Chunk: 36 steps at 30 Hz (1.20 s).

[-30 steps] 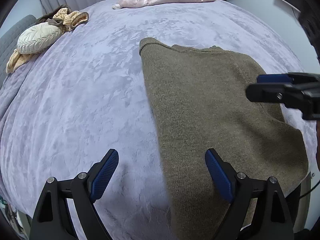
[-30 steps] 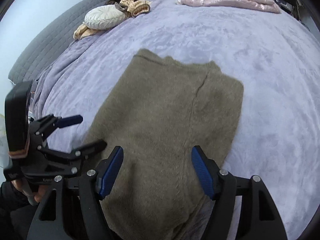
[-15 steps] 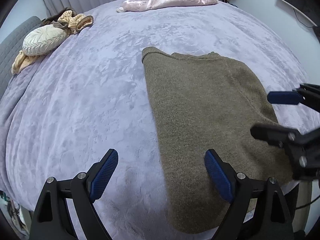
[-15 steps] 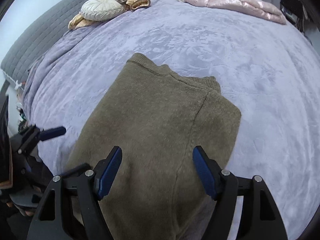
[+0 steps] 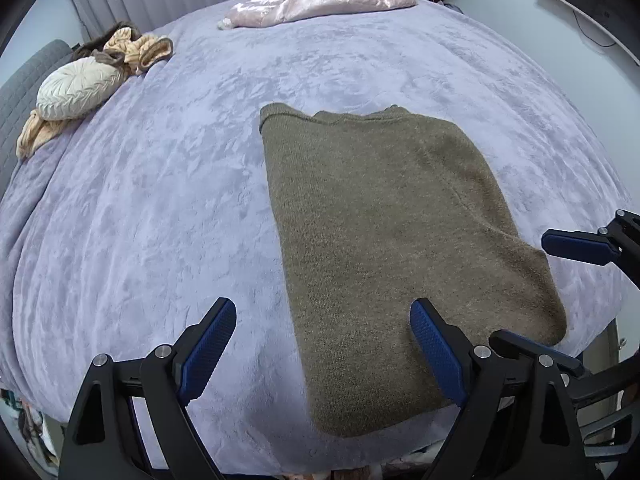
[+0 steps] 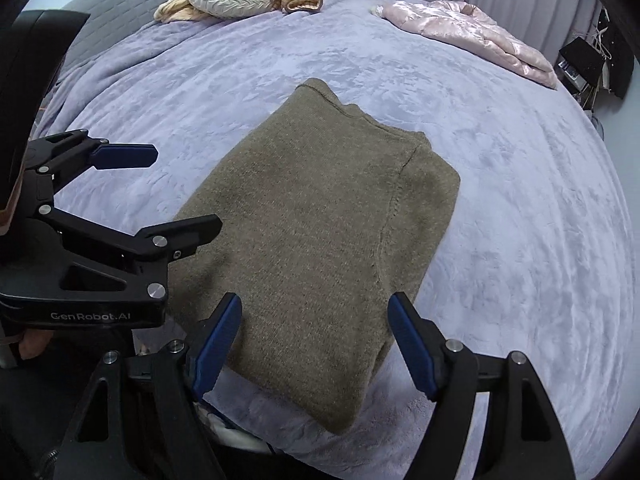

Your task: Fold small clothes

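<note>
An olive knit sweater (image 5: 384, 240), sides folded in, lies at the near edge of the lavender bedspread (image 5: 140, 200). Left gripper (image 5: 320, 352) and right gripper (image 6: 314, 344) hover wide open, empty, the right's jaws just widening. Likely next: pinch the near hem, fold toward the collar.

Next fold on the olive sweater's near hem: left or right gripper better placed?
Right, probably. The right gripper, open, straddles the sweater above its near hem; the left gripper, open too, sits off its edge, mostly over bedspread.
</note>
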Tool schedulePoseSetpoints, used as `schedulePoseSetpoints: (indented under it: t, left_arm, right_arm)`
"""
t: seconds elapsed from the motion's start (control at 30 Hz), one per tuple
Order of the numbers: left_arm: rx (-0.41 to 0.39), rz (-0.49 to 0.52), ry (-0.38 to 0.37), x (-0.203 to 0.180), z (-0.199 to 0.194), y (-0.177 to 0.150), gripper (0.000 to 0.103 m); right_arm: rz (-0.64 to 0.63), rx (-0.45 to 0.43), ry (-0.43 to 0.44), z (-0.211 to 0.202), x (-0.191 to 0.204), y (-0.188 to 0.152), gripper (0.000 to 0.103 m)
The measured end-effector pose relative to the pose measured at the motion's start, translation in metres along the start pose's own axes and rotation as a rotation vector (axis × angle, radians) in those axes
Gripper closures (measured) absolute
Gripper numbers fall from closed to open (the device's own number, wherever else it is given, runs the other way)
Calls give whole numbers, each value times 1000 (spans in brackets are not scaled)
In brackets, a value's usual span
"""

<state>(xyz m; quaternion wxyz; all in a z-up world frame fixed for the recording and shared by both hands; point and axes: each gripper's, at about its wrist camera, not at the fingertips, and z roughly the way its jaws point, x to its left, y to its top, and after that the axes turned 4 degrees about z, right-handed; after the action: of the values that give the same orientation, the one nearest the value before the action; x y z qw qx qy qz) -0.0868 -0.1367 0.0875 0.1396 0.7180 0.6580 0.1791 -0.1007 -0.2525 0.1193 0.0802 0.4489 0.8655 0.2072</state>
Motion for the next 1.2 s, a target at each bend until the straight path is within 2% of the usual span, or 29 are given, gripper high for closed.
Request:
schedulePoseSetpoints:
  t: [0.27, 0.57, 1.2]
  left_arm:
    - [-34, -85, 45, 11, 1, -3, 13]
    - [-5, -63, 78, 4, 7, -3, 13]
    - [22, -68, 49, 2, 11, -2, 13]
  right_arm:
    - [16, -7, -19, -5, 1, -8, 25]
    - [45, -2, -17, -1, -6, -9, 25]
    - [32, -7, -17, 1, -6, -7, 25]
